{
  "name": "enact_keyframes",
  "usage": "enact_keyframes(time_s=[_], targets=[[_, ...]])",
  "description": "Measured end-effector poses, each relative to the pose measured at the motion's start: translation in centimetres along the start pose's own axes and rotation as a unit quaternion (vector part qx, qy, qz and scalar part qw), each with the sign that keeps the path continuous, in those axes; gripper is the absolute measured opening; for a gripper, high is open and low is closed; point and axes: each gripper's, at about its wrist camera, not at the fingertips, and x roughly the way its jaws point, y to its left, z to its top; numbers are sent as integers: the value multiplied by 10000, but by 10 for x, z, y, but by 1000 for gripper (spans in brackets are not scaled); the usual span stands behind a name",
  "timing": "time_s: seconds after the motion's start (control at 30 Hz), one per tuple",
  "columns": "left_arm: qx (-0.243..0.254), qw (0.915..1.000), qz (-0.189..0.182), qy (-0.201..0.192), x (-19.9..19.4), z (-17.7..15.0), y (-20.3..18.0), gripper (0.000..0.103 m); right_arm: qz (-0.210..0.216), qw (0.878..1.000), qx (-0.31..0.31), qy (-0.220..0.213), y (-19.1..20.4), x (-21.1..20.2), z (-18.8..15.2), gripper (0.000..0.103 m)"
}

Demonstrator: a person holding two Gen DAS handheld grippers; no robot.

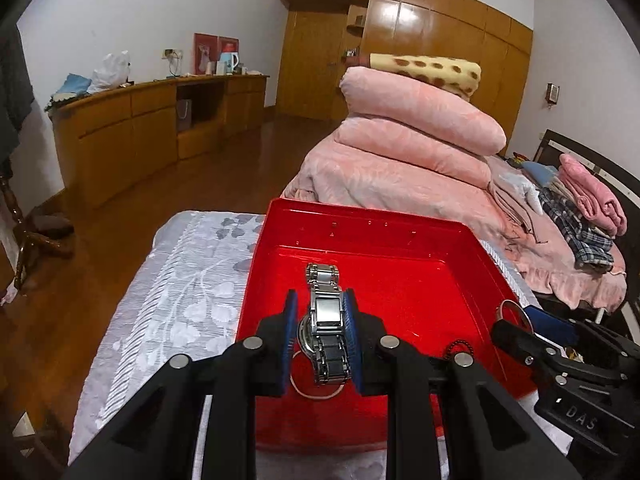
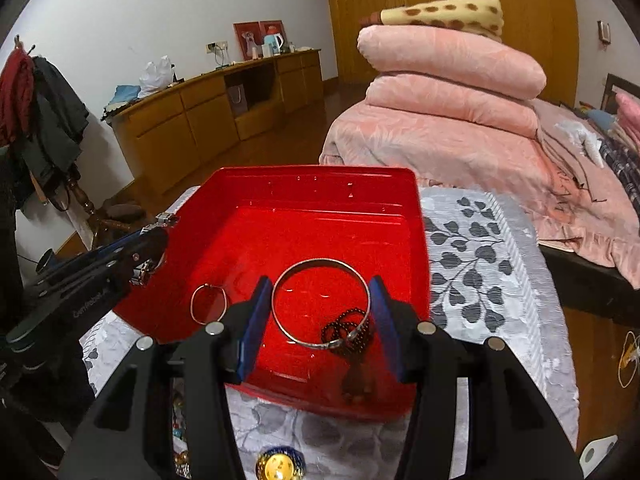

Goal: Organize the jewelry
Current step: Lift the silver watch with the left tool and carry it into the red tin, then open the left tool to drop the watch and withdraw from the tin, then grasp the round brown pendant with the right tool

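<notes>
My left gripper (image 1: 325, 326) is clamped on a steel watch (image 1: 326, 320), its blue pads pressed to either side of the case, and it holds the watch in the air above the red tray (image 1: 280, 220) that sits on the leaf-patterned cloth (image 1: 180, 280) covering the desk; my right gripper (image 2: 320, 320) is closed across a silver bangle (image 2: 320, 304), one pad touching each side of the ring, low over the tray floor, though I cannot tell whether the bangle is lifted or resting on the bottom; a string of dark beads (image 2: 346, 330) lies against the bangle's near edge, and a smaller thin ring (image 2: 208, 302) lies on the tray floor to the left, apart from both; a gold-and-blue trinket (image 2: 280, 466) waits on the cloth just in front of the tray; I judge the step in hand to be gathering the pieces into the tray, with the watch and bangle about to be set down; the next move calls for lowering the watch to a bare patch of the floor, clear of the thin ring, before I let the pads part; the beads may snag the bangle if I shift it.
</notes>
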Motion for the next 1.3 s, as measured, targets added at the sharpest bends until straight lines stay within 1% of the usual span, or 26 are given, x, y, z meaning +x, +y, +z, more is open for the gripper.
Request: enact_keyframes(time_s=[0.1,0.17,0.2,0.23,0.3,0.37,0.47,0.57,0.7,0.77,0.87,0.97,1.13,1.3], targets=[[45,9999,-24,92,7,-1,1,24,-14,10000,-15,38,3,7,1,49],[24,9999,-62,103,9,-1,2,25,-56,10000,5,49,1,9,1,57],[9,10000,-43,65,8,-1,3,30,-74,10000,40,47,-1,10,0,61],[4,10000,-54,49,7,-1,3,32,-101,9999,63,17,-2,9,-1,61],[-51,9999,-84,-46,1,0,7,41,-113,9999,104,-15,-6,7,0,61],[-76,9998,-90,-129,-6,0,9,44,-101,9998,177,-57,-10,3,-1,61],[-127,9994,-94,-292,-20,0,15,53,-119,9995,240,-167,-15,-8,-5,61],[-171,9990,-103,-406,-41,-6,22,56,-134,9991,293,-262,-18,-22,-14,61],[-48,9989,105,-451,-63,-21,28,67,-90,9987,357,-358,-18,-47,-38,61],[-65,9988,185,-452,-76,-36,33,75,-83,9985,401,-351,-18,-54,-49,62],[-74,9990,224,-377,-87,-54,39,78,-84,9980,545,-318,-20,-67,-71,62],[-75,9989,354,-303,-97,-76,42,82,-164,9979,569,-263,-20,-75,-90,62],[-93,9995,302,-70,-110,-110,44,86,-289,9977,618,-46,-18,-83,-129,62],[-5,9997,228,90,-119,-131,36,88,-398,9978,515,78,-12,-89,-159,62]])
